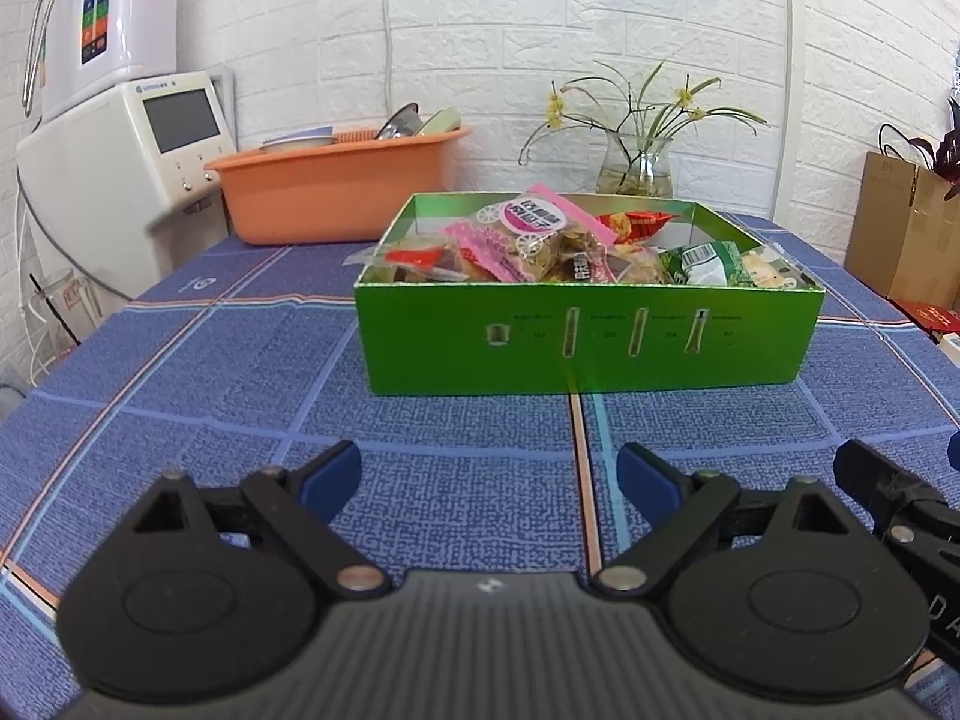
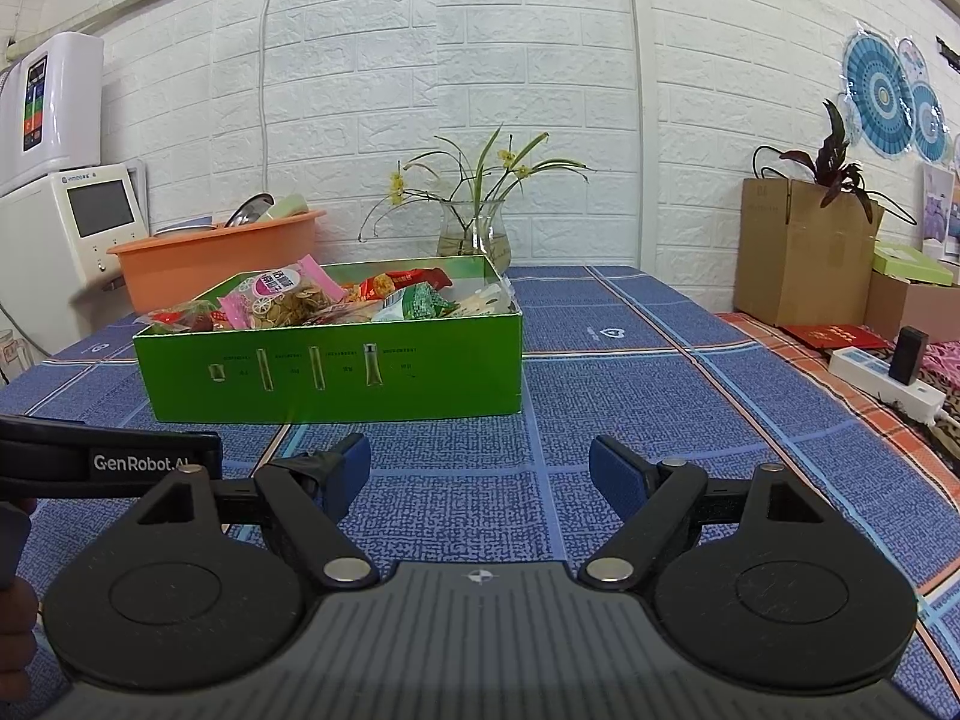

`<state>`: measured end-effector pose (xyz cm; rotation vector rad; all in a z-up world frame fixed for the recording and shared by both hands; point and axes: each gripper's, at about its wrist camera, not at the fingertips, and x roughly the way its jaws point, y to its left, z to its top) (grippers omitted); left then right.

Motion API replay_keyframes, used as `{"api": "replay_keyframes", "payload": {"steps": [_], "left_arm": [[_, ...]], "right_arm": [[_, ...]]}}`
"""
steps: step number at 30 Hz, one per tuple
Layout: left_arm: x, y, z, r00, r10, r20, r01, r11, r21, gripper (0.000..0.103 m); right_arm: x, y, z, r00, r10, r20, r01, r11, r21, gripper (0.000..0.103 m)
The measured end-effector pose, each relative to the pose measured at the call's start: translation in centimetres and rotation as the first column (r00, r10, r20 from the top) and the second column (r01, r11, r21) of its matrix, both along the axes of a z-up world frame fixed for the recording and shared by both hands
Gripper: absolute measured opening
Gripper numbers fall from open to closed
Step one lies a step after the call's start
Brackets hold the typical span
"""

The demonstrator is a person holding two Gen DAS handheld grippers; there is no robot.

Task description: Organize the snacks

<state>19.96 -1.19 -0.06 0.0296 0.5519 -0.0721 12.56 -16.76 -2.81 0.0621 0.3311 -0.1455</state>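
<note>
Right tool [image 2: 480, 474] wide, power strip [image 2: 882, 375] right-view only

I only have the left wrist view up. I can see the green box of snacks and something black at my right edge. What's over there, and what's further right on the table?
Observer: That black part is the right gripper, open, empty, low over the tablecloth, short of the green box.
Operator: And beyond the table's right edge?
Observer: A white power strip with a black plug block standing in it.
Operator: Anything on the wall there?
Observer: Blue round paper fans hang above a cardboard box.
</note>
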Motion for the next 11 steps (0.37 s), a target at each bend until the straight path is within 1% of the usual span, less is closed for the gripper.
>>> {"api": "replay_keyframes", "payload": {"steps": [6, 11], "left_arm": [[-0.2, 0.02, 0.02, 1.0, -0.011, 0.005, 0.011, 1.0, -0.017, 0.093], [-0.39, -0.27, 0.06, 1.0, -0.009, 0.019, 0.009, 1.0, -0.002, 0.093]], "right_arm": [[0.0, 0.01, 0.0, 1.0, 0.0, 0.0, 0.0, 1.0, 0.001, 0.103], [0.0, -0.01, 0.0, 1.0, 0.0, 0.0, 0.0, 1.0, 0.0, 0.103]]}}
